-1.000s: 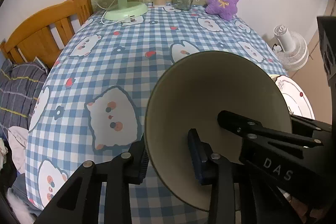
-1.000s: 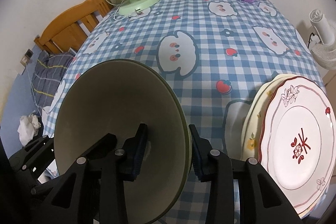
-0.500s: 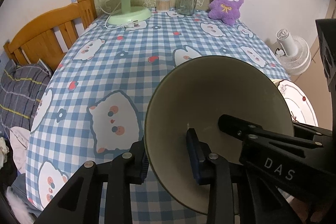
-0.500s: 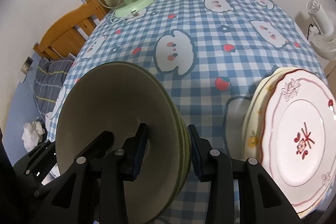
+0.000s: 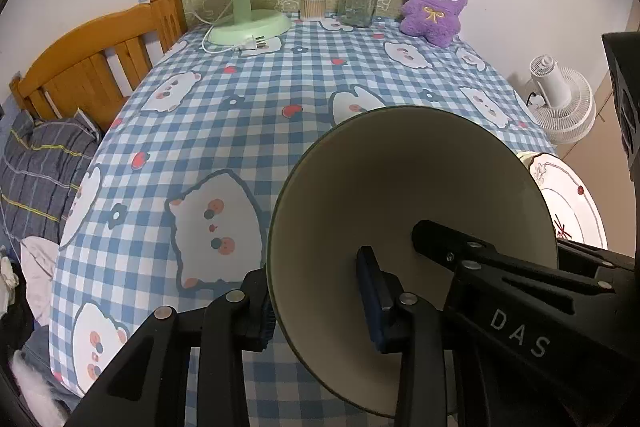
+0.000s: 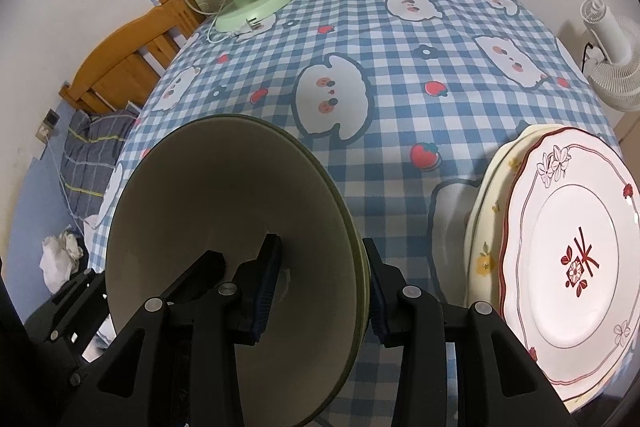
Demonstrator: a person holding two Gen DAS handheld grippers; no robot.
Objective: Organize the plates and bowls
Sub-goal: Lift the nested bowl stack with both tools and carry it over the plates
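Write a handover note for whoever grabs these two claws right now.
Left claw: shut on the near-left rim of the green bowls.
Right claw: shut on their right rim; the edge shows more than one bowl, nested.
Plates: two stacked at the table's right edge, red-patterned one on top.
Done: bowls nested, plates stacked.
Left: set the bowls down, likely on the cloth by the plates, then release.

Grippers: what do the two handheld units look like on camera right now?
Both are matte black plastic. The left gripper and right gripper each have two angular fingers with silver screws and dark blue ribbed pads. White "DAS" lettering marks the right unit's side.
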